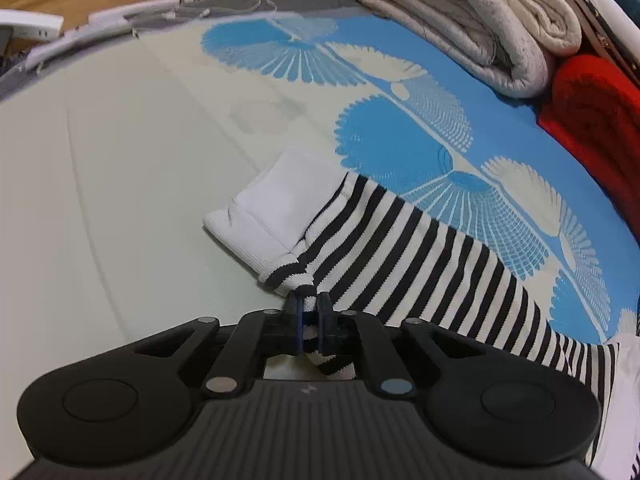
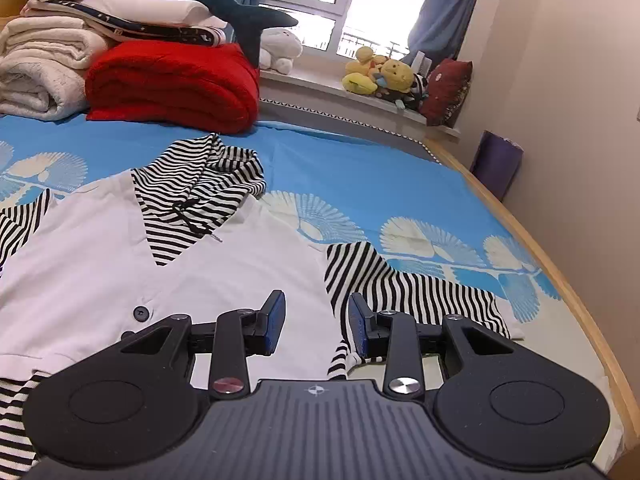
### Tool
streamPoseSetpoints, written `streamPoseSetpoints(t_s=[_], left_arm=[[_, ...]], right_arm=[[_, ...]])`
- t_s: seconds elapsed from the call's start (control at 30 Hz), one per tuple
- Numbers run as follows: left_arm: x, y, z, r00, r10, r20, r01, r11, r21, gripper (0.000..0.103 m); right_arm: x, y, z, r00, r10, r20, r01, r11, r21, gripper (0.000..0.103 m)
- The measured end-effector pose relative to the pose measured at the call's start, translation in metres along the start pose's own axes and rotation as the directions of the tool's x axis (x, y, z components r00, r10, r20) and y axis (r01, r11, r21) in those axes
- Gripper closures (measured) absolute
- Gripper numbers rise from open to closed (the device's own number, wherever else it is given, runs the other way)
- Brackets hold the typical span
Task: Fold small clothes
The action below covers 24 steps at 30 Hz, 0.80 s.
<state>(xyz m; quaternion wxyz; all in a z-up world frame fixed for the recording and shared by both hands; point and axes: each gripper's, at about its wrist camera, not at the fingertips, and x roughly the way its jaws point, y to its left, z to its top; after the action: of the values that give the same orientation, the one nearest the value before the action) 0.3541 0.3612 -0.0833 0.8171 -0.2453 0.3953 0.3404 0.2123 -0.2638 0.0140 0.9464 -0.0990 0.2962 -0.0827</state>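
Note:
A small white top with black-and-white striped sleeves and hood (image 2: 120, 264) lies flat on the blue patterned bed sheet (image 2: 360, 176). In the left wrist view my left gripper (image 1: 308, 308) is shut on the edge of the striped left sleeve (image 1: 400, 252), close to its white cuff (image 1: 272, 208). In the right wrist view my right gripper (image 2: 316, 320) is open and empty, low over the top's white body beside the striped right sleeve (image 2: 412, 292). The striped hood (image 2: 204, 184) with a dark drawstring lies at the far end.
A folded red blanket (image 2: 172, 84) and rolled cream towels (image 1: 472, 20) are stacked at the head of the bed, with folded clothes and a plush shark on top. Plush toys (image 2: 380, 76) sit on the windowsill. The wooden bed edge (image 2: 560, 280) runs along the right.

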Motion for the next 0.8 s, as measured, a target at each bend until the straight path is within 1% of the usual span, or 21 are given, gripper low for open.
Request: streamPoseSetpoints(t_s=[0.1, 0.17, 0.23, 0.3, 0.37, 0.4, 0.47, 0.5, 0.53, 0.57, 0.6, 0.63, 0.67, 0.7, 0.77, 0.8], left_arm=[[-0.017, -0.018, 0.002, 0.997, 0.005, 0.081, -0.010, 0.998, 0.066, 0.099], [-0.038, -0.038, 0.000, 0.989, -0.043, 0.144, 0.025, 0.992, 0.127, 0.099], [-0.064, -0.066, -0.006, 0.974, -0.132, 0.183, 0.093, 0.974, 0.207, 0.099], [-0.091, -0.096, -0.018, 0.950, -0.246, 0.191, 0.185, 0.940, 0.287, 0.099], [-0.121, -0.128, -0.037, 0.913, -0.375, 0.164, 0.299, 0.884, 0.358, 0.099], [-0.135, -0.143, -0.047, 0.890, -0.434, 0.138, 0.355, 0.851, 0.387, 0.099], [-0.160, -0.174, -0.070, 0.826, -0.562, 0.041, 0.496, 0.759, 0.423, 0.099], [-0.169, -0.188, -0.081, 0.785, -0.618, -0.029, 0.570, 0.704, 0.424, 0.099], [-0.175, -0.203, -0.092, 0.731, -0.670, -0.131, 0.654, 0.633, 0.413, 0.096], [-0.178, -0.218, -0.103, 0.661, -0.704, -0.260, 0.739, 0.550, 0.389, 0.089], [-0.179, -0.229, -0.111, 0.587, -0.723, -0.365, 0.805, 0.473, 0.358, 0.081], [-0.180, -0.234, -0.115, 0.555, -0.734, -0.391, 0.828, 0.444, 0.342, 0.080], [-0.182, -0.235, -0.114, 0.579, -0.733, -0.357, 0.810, 0.469, 0.352, 0.078], [-0.179, -0.233, -0.108, 0.615, -0.722, -0.317, 0.783, 0.512, 0.353, 0.077], [-0.164, -0.223, -0.091, 0.656, -0.702, -0.277, 0.754, 0.591, 0.288, 0.077], [-0.155, -0.216, -0.082, 0.684, -0.683, -0.256, 0.730, 0.636, 0.252, 0.077]], right_arm=[[-0.001, 0.000, 0.000, 1.000, 0.001, 0.006, -0.001, 1.000, -0.003, 0.067], [0.000, -0.002, 0.000, 1.000, -0.001, 0.006, 0.001, 1.000, 0.004, 0.067], [0.000, -0.004, 0.000, 1.000, -0.003, 0.002, 0.003, 1.000, 0.011, 0.067], [0.001, -0.005, 0.001, 1.000, -0.005, 0.000, 0.005, 1.000, 0.017, 0.067], [0.002, -0.006, 0.000, 1.000, -0.006, -0.002, 0.006, 1.000, 0.022, 0.067], [0.002, -0.005, 0.000, 1.000, -0.007, -0.005, 0.008, 1.000, 0.024, 0.067], [0.002, -0.003, 0.000, 1.000, -0.010, -0.011, 0.010, 0.999, 0.032, 0.067], [0.003, -0.002, -0.001, 1.000, -0.009, -0.015, 0.010, 0.999, 0.037, 0.067], [0.003, -0.001, -0.001, 1.000, -0.008, -0.021, 0.009, 0.999, 0.044, 0.067], [0.003, 0.000, -0.002, 1.000, -0.005, -0.026, 0.006, 0.999, 0.052, 0.067], [0.004, 0.001, -0.002, 1.000, -0.002, -0.030, 0.003, 0.998, 0.060, 0.067], [0.005, 0.002, -0.002, 0.999, 0.002, -0.034, 0.000, 0.998, 0.069, 0.067], [0.006, 0.003, -0.002, 0.999, 0.006, -0.038, -0.003, 0.997, 0.078, 0.067], [0.007, 0.004, -0.002, 0.999, 0.010, -0.042, -0.006, 0.996, 0.093, 0.067], [0.011, 0.004, -0.001, 0.998, 0.027, -0.052, -0.020, 0.991, 0.133, 0.067], [0.015, 0.004, -0.001, 0.997, 0.041, -0.060, -0.030, 0.987, 0.160, 0.067]])
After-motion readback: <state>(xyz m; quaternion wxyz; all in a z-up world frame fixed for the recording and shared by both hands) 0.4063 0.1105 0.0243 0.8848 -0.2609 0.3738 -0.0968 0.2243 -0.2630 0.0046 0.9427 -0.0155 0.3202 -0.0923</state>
